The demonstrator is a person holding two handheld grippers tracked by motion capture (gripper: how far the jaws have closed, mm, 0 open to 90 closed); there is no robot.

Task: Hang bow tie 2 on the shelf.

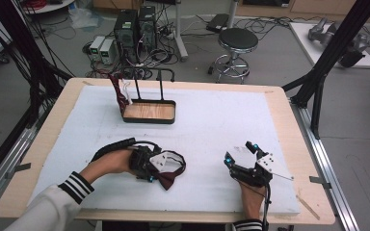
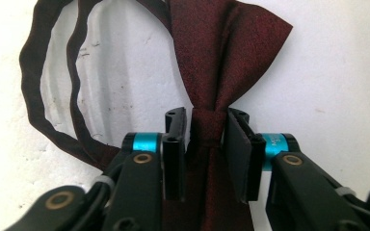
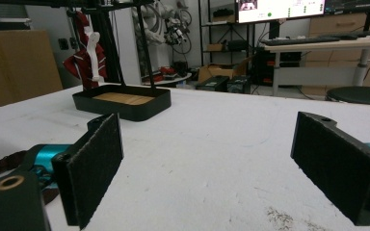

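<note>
Two grippers over the white foam pad [image 1: 207, 125], both low in the high view. Left gripper [image 1: 150, 166], lower left of center, sits on a dark red bow tie [image 1: 169, 177]; in the left gripper view its jaws are pulled narrow w/ the tie's center knot [image 2: 207, 126] between them, pads touching the knot on both sides, so it's clamped on the bow tie. Tie's wings fan toward the top of that frame, its thin strap [image 2: 53, 91] loops at upper left, flat on the pad. Right gripper [image 1: 241, 153], lower right of the high view, well apart from the tie; in the right gripper view the jaws stand wide w/ bare pad between them. Black stand w/ wooden tray [image 1: 149, 112] sits upper left of center on the pad, another red tie [image 1: 119, 92] hanging on its left post.
</note>
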